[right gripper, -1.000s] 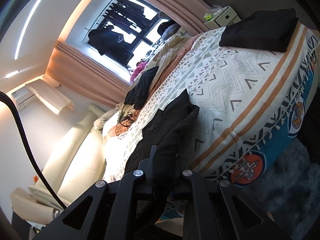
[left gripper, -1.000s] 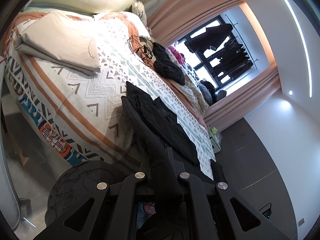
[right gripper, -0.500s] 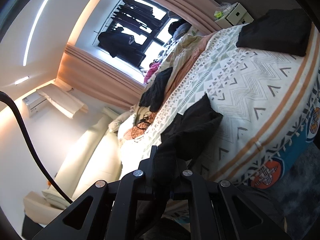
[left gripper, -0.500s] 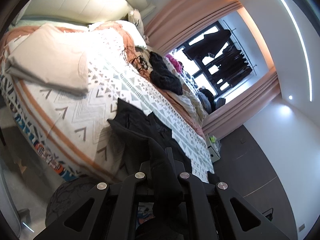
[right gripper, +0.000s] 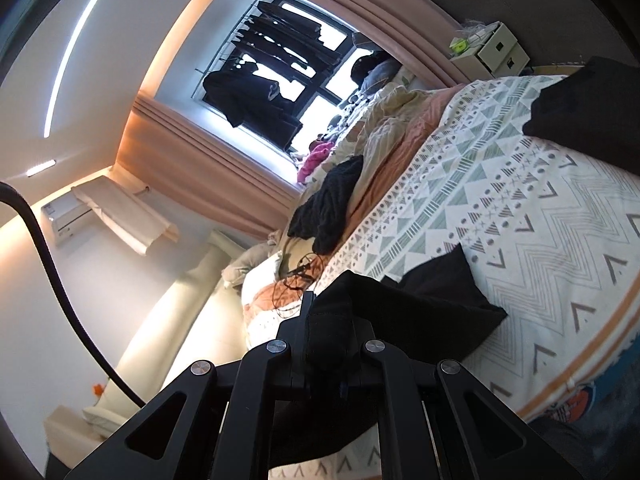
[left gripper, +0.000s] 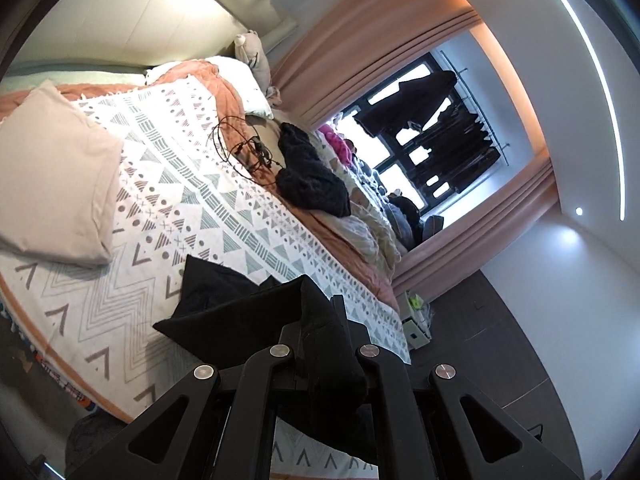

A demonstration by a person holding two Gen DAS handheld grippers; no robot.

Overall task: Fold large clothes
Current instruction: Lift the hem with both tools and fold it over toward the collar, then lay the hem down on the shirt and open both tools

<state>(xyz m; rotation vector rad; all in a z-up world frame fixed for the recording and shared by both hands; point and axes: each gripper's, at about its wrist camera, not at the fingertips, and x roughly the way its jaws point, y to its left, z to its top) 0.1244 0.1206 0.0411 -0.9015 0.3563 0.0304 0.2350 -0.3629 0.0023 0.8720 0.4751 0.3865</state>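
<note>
- Left wrist view: the left gripper (left gripper: pixel 325 322) is clenched on a bunched edge of the black garment (left gripper: pixel 224 312), which rises from the bed (left gripper: pixel 168 184) into the jaws.
- Right wrist view: the right gripper (right gripper: pixel 329 322) is clamped on another bunch of the same black garment (right gripper: pixel 436 304), the cloth stretching from the jaws down to the patterned bedspread.
- Most of the garment lies on the bed's near part, one pointed corner flat on the chevron print; the held edge hangs above it, so the piece is partly lifted, not spread.
- Elsewhere on the bed: a folded beige piece (left gripper: pixel 56 176) to one side, a dark folded stack (right gripper: pixel 588 112) to the other, a black knit heap (left gripper: pixel 308 176) and a tangle of cable (left gripper: pixel 248 148) farther back, all well apart from the work.
- Step in hand, as I judge it: carrying the gripped edge over the rest of the garment to make a fold.
- Next move calls for both grippers to travel together, keep the edge taut and level, lay it down square on the resting part, then let go only once the cloth rests flat.
</note>
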